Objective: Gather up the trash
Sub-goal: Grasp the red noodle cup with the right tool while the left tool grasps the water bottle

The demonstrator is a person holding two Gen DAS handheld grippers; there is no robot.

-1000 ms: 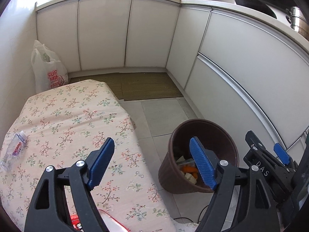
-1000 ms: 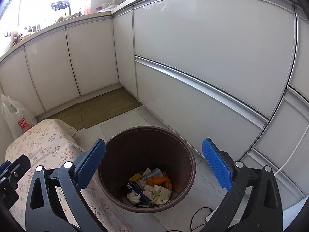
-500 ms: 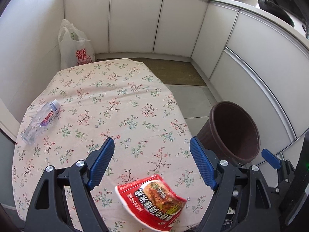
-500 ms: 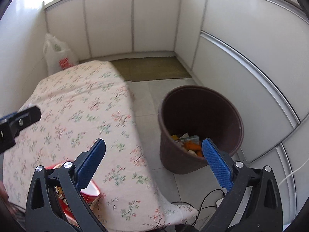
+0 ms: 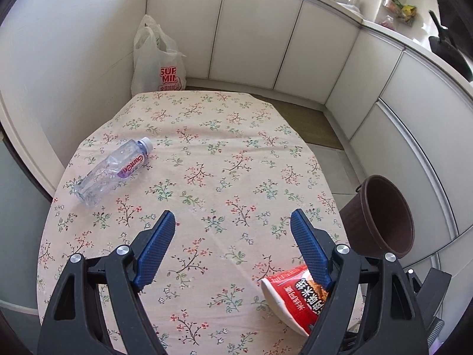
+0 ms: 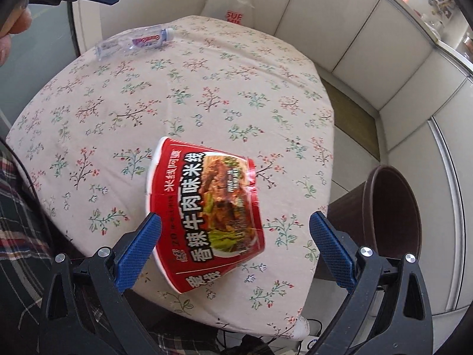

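Observation:
A red instant-noodle bowl (image 6: 207, 213) lies on its side near the front of the floral-cloth table (image 6: 207, 88). My right gripper (image 6: 233, 222) hangs open above it, the bowl showing between the blue pads without contact. In the left wrist view the same bowl (image 5: 292, 295) is partly hidden behind the right finger of my left gripper (image 5: 232, 222), which is open over bare cloth. An empty clear water bottle (image 5: 113, 174) lies on the table's left side, also seen far off as the bottle (image 6: 136, 41) in the right wrist view. A brown trash bin (image 5: 384, 216) stands on the floor right of the table.
A white plastic shopping bag (image 5: 158, 62) stands against the wall behind the table. White cabinet doors (image 5: 295, 47) curve around the back and right. A person's plaid sleeve (image 6: 17, 207) is at the left. The bin (image 6: 393, 213) sits close to the table edge.
Both grippers swung from above the trash bin to over the table. The noodle bowl and bottle came into view. The right gripper rolled and now hovers over the bowl.

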